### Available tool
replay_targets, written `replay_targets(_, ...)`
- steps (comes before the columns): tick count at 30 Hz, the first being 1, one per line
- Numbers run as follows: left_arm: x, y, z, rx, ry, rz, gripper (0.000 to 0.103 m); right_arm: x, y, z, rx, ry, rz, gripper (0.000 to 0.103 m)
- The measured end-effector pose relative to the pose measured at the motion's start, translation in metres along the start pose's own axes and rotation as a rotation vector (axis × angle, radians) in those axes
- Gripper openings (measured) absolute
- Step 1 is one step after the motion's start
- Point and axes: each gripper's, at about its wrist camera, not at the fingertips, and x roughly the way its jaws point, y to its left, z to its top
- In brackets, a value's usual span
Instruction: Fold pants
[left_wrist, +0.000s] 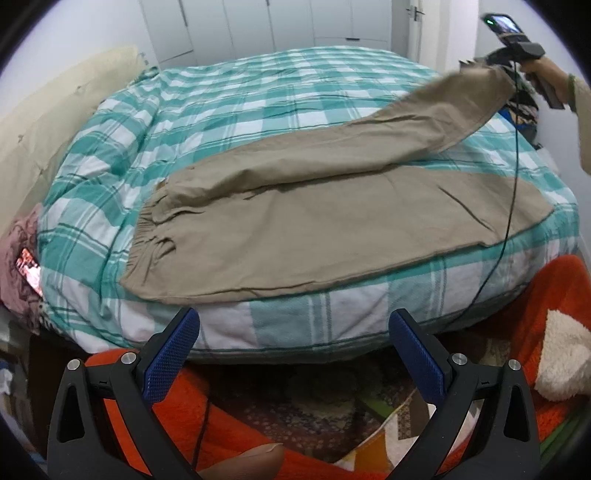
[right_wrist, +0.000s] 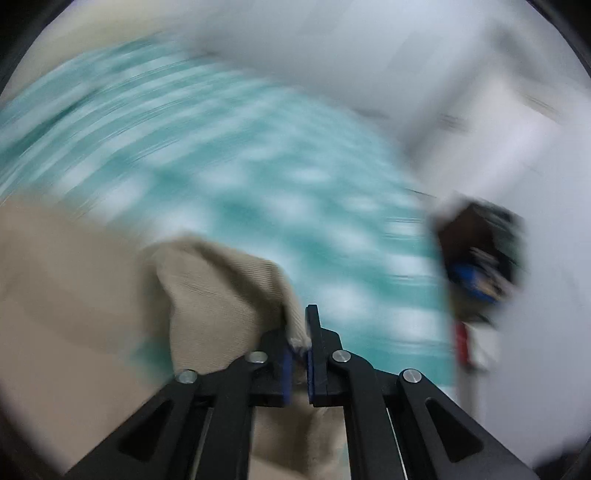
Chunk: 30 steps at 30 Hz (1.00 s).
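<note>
Khaki pants (left_wrist: 303, 221) lie across a teal-and-white checked duvet (left_wrist: 229, 96), filling the centre of the left wrist view, the gathered waistband at centre left and one leg flat along the near edge of the bed toward the right. The other leg rises off the bedding to the upper right of the frame, where the right gripper (right_wrist: 300, 332) has its hem pinched between nearly closed jaws; the right wrist view shows a frayed corner of cloth caught between the blue pads (right_wrist: 286, 369), with the surroundings smeared by motion blur. The hold looks thin, only the edge of the hem, so the leg could slip free mid-swing and drop in a heap short of the other leg. A black cable (left_wrist: 511, 177) hangs from that gripper down the right side of the frame and crosses the flat leg's end; it may drag or snag the fabric as the leg is carried over. The left gripper (left_wrist: 293, 350), at the bottom of the frame, stands wide open and holds nothing, off the near edge of the mattress, so nothing pins the waistband and the whole garment could shift with the pull. Open duvet stretches across the upper centre and left, with room to lay the leg; a cream pillow (left_wrist: 55, 122) bounds the left, an orange blanket (left_wrist: 554, 295) and clutter sit below the bed's edge at lower right.
</note>
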Motion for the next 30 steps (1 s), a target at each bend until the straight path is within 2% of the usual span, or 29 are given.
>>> replay_targets(1,0.001,0.003,-0.001,-0.008,-0.001,0.010,0.102,0.014,-0.028,0.012,0.057,0.018,-0.082,0.044)
replay_targets(3,0.009,0.013,-0.004,-0.035,0.020,0.036,0.102,0.037,-0.070,0.011,0.141,0.065,-0.208,0.048)
replay_targets(4,0.014,0.016,-0.005,-0.045,0.033,0.039,0.102,0.046,-0.081,-0.002,0.180,0.089,-0.218,0.048)
replay_targets(7,0.038,0.026,-0.002,-0.072,0.090,0.045,0.102,0.058,-0.076,-0.058,0.258,0.112,-0.114,0.048)
replay_targets(11,0.069,0.022,0.034,-0.009,0.078,0.020,0.102,0.056,-0.012,-0.169,0.315,0.134,0.145,0.048)
replay_targets(14,0.098,0.018,0.097,0.041,-0.006,-0.010,0.102,0.032,0.048,-0.229,0.364,0.095,0.265,0.048)
replay_targets(16,0.127,0.018,0.152,0.071,-0.107,0.009,0.102,0.012,0.080,-0.252,0.394,0.030,0.300,0.050)
replay_targets(18,0.157,0.025,0.193,0.066,-0.160,0.005,0.102,-0.001,0.101,-0.265,0.404,-0.020,0.308,0.056)
replay_targets(19,0.171,0.030,0.207,0.054,-0.180,0.003,0.102,-0.006,0.110,-0.270,0.399,-0.031,0.305,0.062)
replay_targets(20,0.200,0.035,0.222,0.036,-0.189,0.004,0.102,-0.006,0.116,-0.270,0.384,-0.025,0.314,0.063)
replay_targets(21,0.220,0.038,0.226,0.032,-0.174,0.015,0.102,-0.002,0.123,-0.268,0.358,-0.016,0.337,0.063)
replay_targets(22,0.246,0.039,0.225,0.038,-0.127,0.028,0.102,0.001,0.128,-0.266,0.336,-0.015,0.349,0.064)
replay_targets(23,0.278,0.037,0.216,0.062,-0.029,0.027,0.100,0.006,0.131,-0.266,0.316,-0.010,0.342,0.064)
replay_targets(24,0.315,0.034,0.199,0.106,0.112,0.015,0.096,0.011,0.132,-0.267,0.312,0.008,0.339,0.065)
replay_targets(25,0.333,0.033,0.178,0.146,0.173,-0.027,0.096,0.017,0.133,-0.270,0.319,0.035,0.344,0.065)
replay_targets(27,0.319,0.037,0.171,0.171,0.124,-0.047,0.094,0.029,0.128,-0.275,0.355,0.085,0.369,0.065)
replay_targets(28,0.310,0.037,0.176,0.186,0.141,-0.057,0.094,0.029,0.126,-0.277,0.366,0.084,0.378,0.065)
replay_targets(30,0.282,0.031,0.192,0.224,0.106,-0.133,0.093,0.029,0.126,-0.277,0.356,0.075,0.376,0.066)
